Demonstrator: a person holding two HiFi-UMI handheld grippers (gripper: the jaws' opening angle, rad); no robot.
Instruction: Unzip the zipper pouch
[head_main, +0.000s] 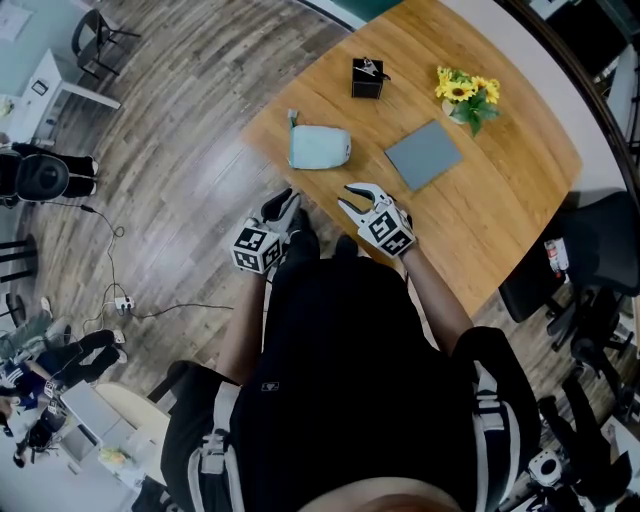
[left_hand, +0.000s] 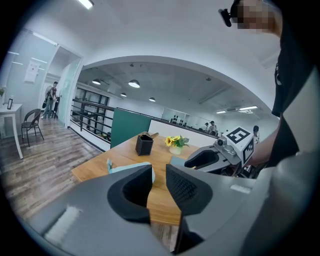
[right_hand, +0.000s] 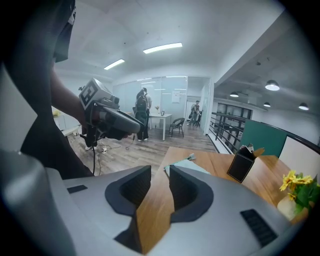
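Observation:
A pale blue-green zipper pouch (head_main: 319, 147) lies flat near the table's left edge, with a small tab at its far left corner; it also shows as the pouch (left_hand: 116, 166) and the pouch (right_hand: 190, 164). My left gripper (head_main: 290, 203) hovers at the table's near edge, just short of the pouch, jaws apart with nothing between them (left_hand: 159, 186). My right gripper (head_main: 354, 198) sits beside it over the table's near edge, its jaws also parted and empty (right_hand: 160, 186). Neither touches the pouch.
On the wooden table (head_main: 520, 190) stand a black box (head_main: 367, 77) with a clip on top, a small pot of yellow flowers (head_main: 467, 97) and a grey pad (head_main: 423, 154). A black chair (head_main: 590, 260) stands at the right; cables lie on the floor at the left.

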